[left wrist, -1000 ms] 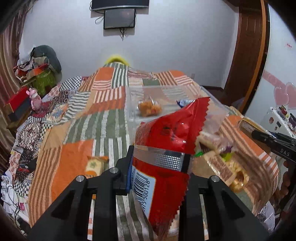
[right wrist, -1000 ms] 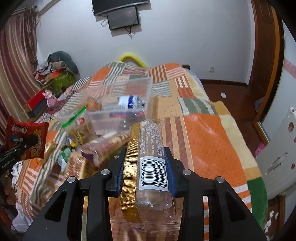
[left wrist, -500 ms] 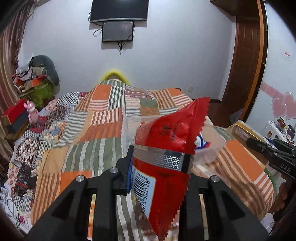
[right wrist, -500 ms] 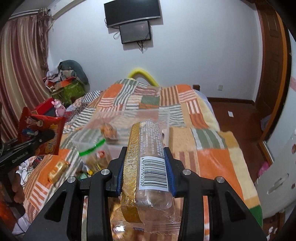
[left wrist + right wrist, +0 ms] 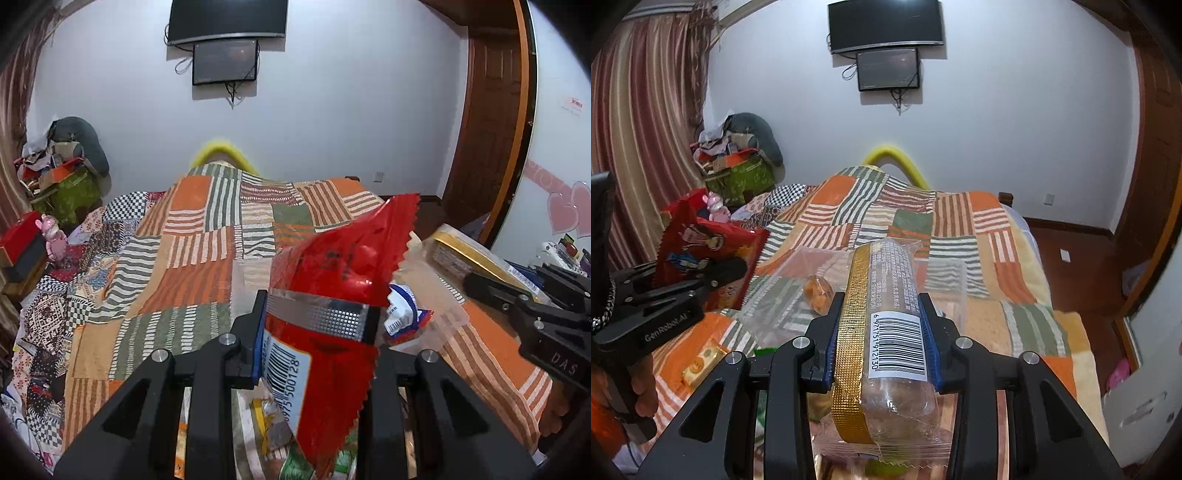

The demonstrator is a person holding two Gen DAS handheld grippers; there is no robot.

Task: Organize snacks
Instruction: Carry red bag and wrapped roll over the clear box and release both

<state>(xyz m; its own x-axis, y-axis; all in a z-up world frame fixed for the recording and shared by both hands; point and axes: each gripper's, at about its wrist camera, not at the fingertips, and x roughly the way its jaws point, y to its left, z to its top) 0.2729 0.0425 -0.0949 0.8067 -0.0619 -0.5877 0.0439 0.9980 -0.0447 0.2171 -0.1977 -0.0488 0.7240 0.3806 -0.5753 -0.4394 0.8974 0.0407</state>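
Observation:
My left gripper [image 5: 317, 321] is shut on a red snack bag [image 5: 332, 266] with a barcode, held above the patchwork bed. My right gripper [image 5: 882, 328] is shut on a clear biscuit pack with a gold band [image 5: 886, 314]. A clear plastic container [image 5: 798, 280] lies on the bed just ahead, with an orange snack [image 5: 818, 295] inside; in the left wrist view a blue-and-white packet [image 5: 402, 314] shows in it. The right gripper and its pack [image 5: 480, 266] show at the right of the left wrist view; the left gripper and red bag [image 5: 701, 254] show at the left of the right wrist view.
Loose snacks lie under the grippers, among them a small yellow packet [image 5: 701, 363] and green wrappers [image 5: 295, 461]. The patchwork blanket [image 5: 184, 266] covers the bed. Clutter and a pink toy [image 5: 53, 236] sit at the left. A wooden door [image 5: 487, 129] is at the right.
Both grippers have risen and tilted up, each holding its snack. The snack pile has dropped out of view below, and the clear container now sits closer beneath the two packs.

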